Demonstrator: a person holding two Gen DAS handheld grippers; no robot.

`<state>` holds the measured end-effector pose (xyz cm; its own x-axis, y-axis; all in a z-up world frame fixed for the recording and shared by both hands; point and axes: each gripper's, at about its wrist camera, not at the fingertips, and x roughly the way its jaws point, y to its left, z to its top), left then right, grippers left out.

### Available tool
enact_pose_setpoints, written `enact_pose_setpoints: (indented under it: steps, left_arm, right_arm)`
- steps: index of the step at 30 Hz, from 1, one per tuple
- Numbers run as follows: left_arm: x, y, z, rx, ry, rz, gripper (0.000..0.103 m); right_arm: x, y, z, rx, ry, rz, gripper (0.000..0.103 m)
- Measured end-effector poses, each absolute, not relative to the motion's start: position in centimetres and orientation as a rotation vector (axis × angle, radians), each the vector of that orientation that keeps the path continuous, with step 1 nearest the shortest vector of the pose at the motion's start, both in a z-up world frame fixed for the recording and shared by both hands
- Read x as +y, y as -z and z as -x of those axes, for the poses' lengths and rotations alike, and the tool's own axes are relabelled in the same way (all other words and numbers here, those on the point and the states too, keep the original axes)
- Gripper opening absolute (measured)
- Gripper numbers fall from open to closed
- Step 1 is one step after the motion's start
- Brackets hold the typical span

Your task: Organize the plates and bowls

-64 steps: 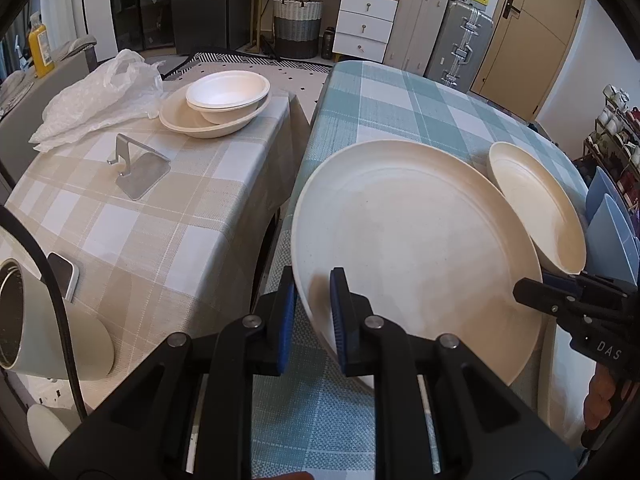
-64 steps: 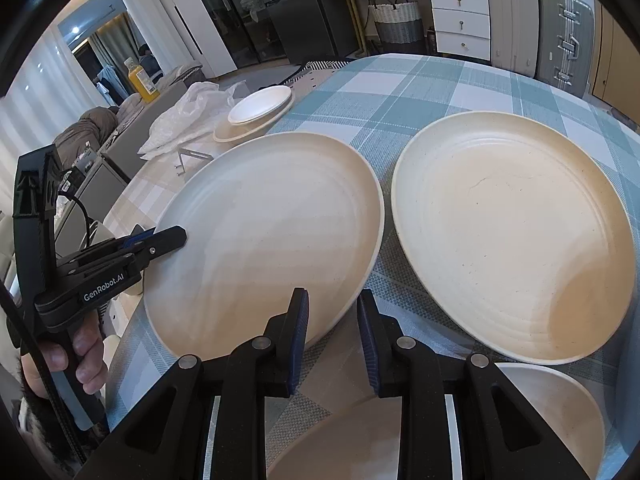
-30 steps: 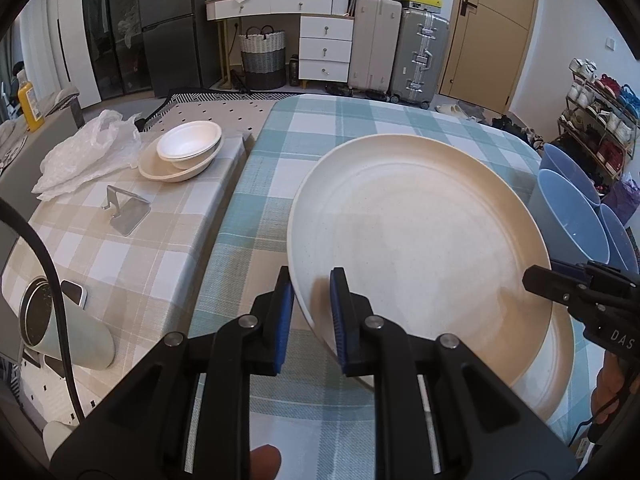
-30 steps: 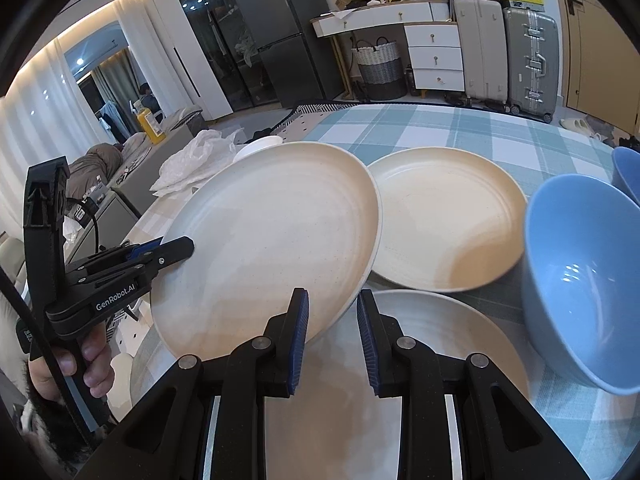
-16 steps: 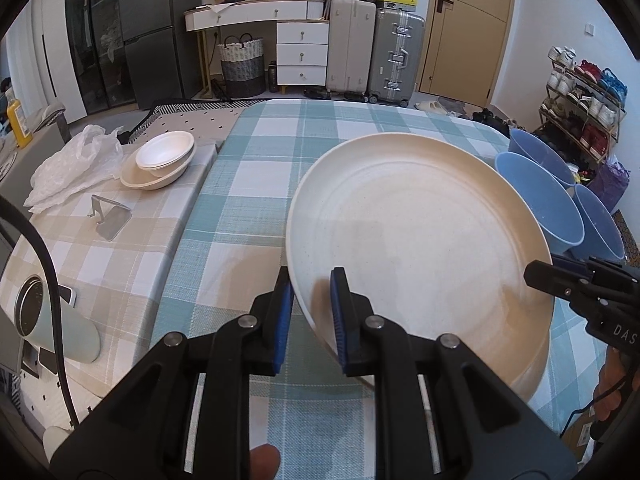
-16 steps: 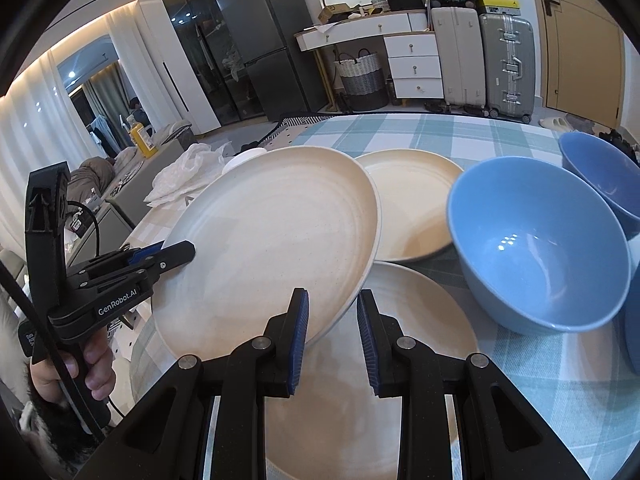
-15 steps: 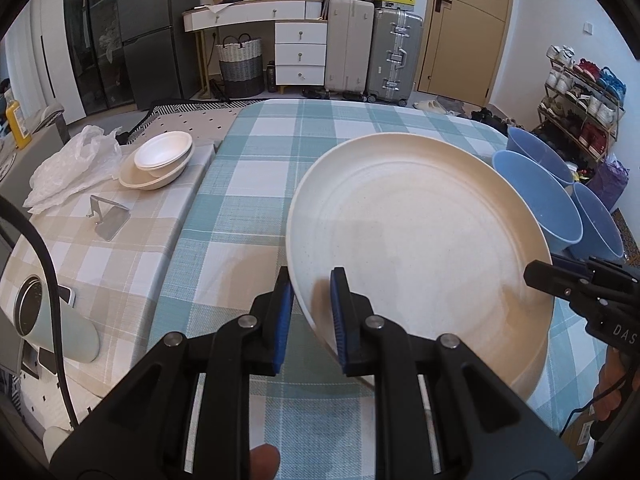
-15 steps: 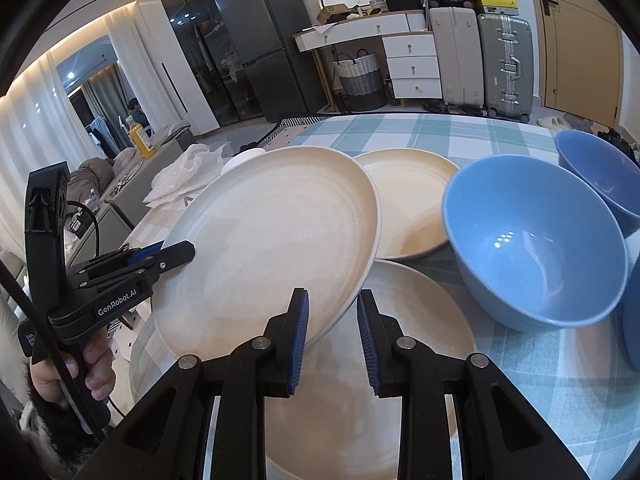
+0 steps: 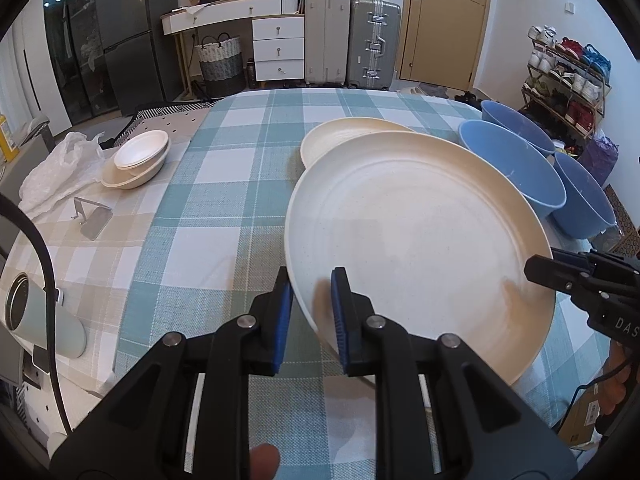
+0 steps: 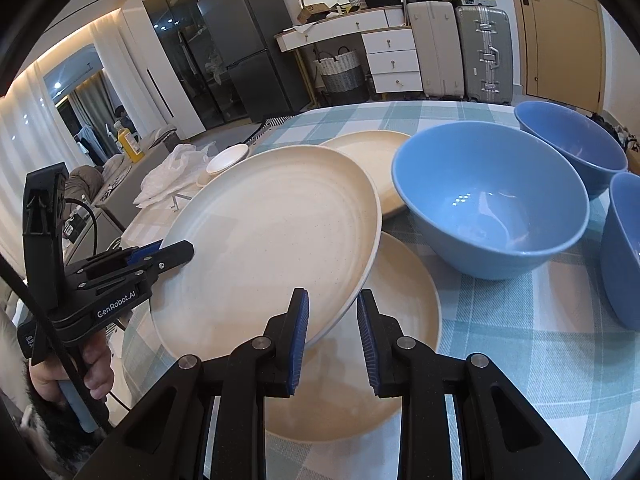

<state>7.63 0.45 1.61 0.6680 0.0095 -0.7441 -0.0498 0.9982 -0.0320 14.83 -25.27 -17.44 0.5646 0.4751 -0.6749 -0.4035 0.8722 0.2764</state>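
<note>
Both grippers hold one large cream plate (image 9: 416,232) in the air above the checked table. My left gripper (image 9: 310,312) is shut on its left rim. My right gripper (image 10: 332,334) is shut on the opposite rim of the same plate (image 10: 276,240). A second cream plate (image 10: 400,320) lies flat on the table right under the held one. A third cream plate (image 9: 344,134) lies further back. Three blue bowls stand to the right: a near one (image 10: 492,200), a far one (image 10: 572,140) and one at the right edge (image 10: 624,248).
The teal checked table (image 9: 240,168) adjoins a beige checked table (image 9: 80,248) on the left, with stacked white bowls (image 9: 138,158), a plastic bag (image 9: 52,176), a metal stand (image 9: 92,220) and a pale flask (image 9: 36,316). Suitcases and a dresser stand behind.
Both grippers have carried the held plate to the right, from beside the far plate to above the near plate. The blue bowls have come into view.
</note>
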Motion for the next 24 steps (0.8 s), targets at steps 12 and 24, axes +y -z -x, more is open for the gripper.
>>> enact_pose_setpoints:
  steps: [12,24]
  left_arm:
    - [-0.9,-0.2,-6.7,0.858,-0.015,0.039,0.016]
    - [-2.5,2.0,-7.2,0.884,0.01,0.015,0.017]
  right_arm:
    - [-26.7,18.4,-13.6,0.836,-0.493,-0.101,0.025]
    - [-28.0,20.1,-13.6,0.863,-0.441,-0.083,0.025]
